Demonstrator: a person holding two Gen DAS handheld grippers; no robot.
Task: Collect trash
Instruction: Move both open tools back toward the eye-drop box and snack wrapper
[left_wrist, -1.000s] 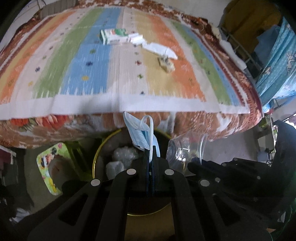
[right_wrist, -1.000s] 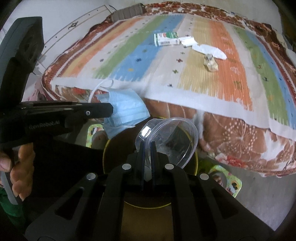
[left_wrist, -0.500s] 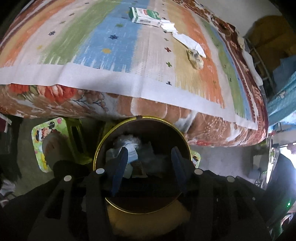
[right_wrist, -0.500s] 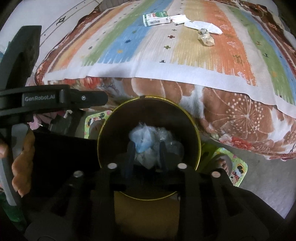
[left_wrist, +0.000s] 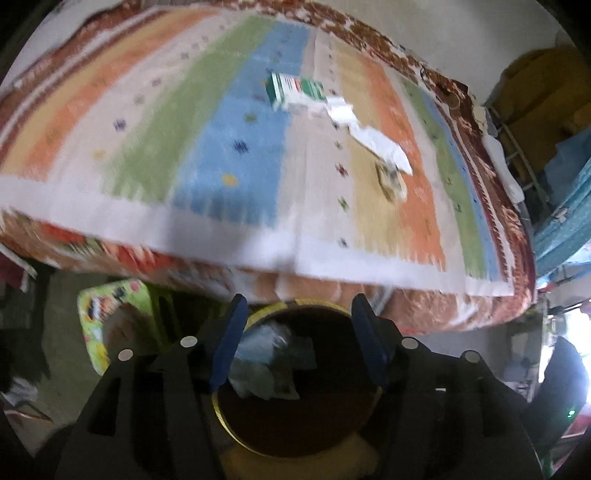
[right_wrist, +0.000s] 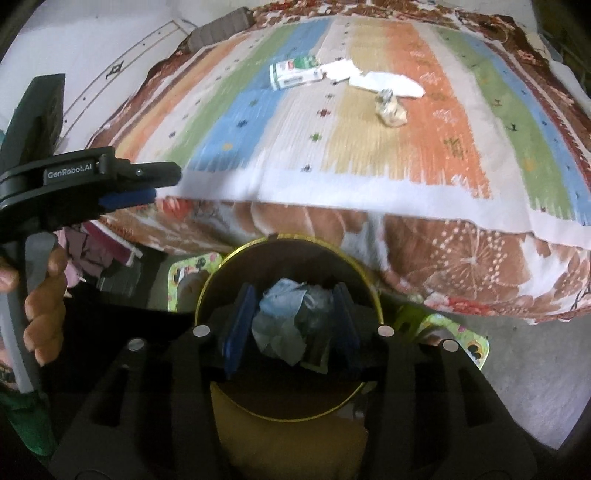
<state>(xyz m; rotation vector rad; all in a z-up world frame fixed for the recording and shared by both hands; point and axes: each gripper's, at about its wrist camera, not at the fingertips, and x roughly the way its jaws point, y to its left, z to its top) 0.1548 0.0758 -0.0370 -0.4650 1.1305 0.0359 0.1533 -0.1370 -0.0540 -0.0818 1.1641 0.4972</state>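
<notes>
2 blue-padded fingers (left_wrist: 229, 343) of the left gripper (left_wrist: 297, 343) frame the left wrist view, spread apart after just opening, with nothing between them. Below them sits 1 round bin (left_wrist: 295, 448) with a gold rim; its far edge is tucked under the bed's overhang and its sides are cut off by the gripper body. Crumpled trash (left_wrist: 266, 365) lies inside, too blurred to sort. On the striped blanket (left_wrist: 184, 155) beyond the bin, motion blur smears 1 green-and-white box (left_wrist: 295, 92), white paper scraps (left_wrist: 369, 133) and 1 crumpled wad (left_wrist: 391, 181).

From the right wrist view, the right gripper (right_wrist: 291, 328) hangs over the same bin (right_wrist: 291, 417), its jaws parted after just opening, holding nothing. 1 pale blue mask (right_wrist: 280, 317) and clear plastic (right_wrist: 317, 314) rest inside the bin, partly hidden by the fingers. Left of the bin, the left gripper (right_wrist: 147, 184) shows side-on, 1 hand (right_wrist: 44, 306) on its handle. On the blanket (right_wrist: 443, 129) beyond lie 1 box (right_wrist: 293, 72), 2 paper scraps (right_wrist: 369, 75) and 1 wad (right_wrist: 389, 109).
</notes>
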